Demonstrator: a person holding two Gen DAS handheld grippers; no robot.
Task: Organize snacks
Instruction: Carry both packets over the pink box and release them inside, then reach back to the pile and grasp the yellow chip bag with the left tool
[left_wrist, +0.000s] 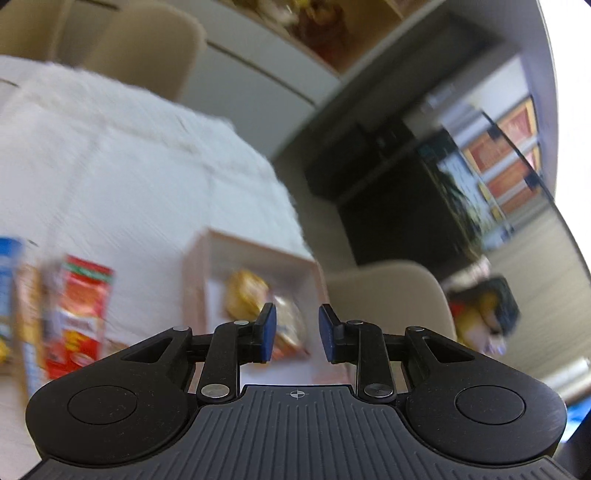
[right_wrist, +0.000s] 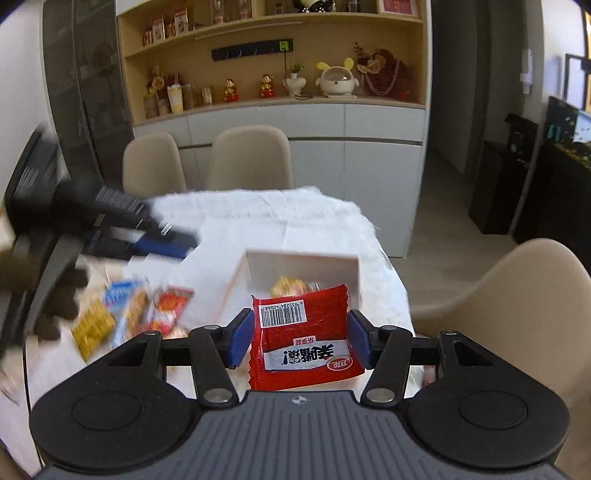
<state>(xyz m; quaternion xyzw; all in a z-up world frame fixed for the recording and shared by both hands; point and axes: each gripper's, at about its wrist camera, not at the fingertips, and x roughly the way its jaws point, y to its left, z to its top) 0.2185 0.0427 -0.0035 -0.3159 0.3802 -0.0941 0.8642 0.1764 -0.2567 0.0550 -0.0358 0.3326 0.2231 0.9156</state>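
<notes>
My right gripper (right_wrist: 298, 341) holds a red snack packet (right_wrist: 301, 339) with a barcode between its blue pads, above the table and just short of a white box (right_wrist: 303, 260). The box holds a yellow snack (right_wrist: 288, 286). My left gripper (left_wrist: 297, 334) is open and empty, hovering near the same white box (left_wrist: 255, 245), where yellow packets (left_wrist: 243, 295) lie. In the right wrist view the left gripper (right_wrist: 162, 242) is blurred at the left. Loose snack packets (right_wrist: 129, 314) lie on the white tablecloth left of the box; they also show in the left wrist view (left_wrist: 79, 314).
Beige chairs stand behind the table (right_wrist: 247, 158) and at its right (right_wrist: 509, 306). A shelf cabinet (right_wrist: 273, 55) with ornaments fills the back wall. A dark cabinet with a fish tank (left_wrist: 406, 184) stands to the right.
</notes>
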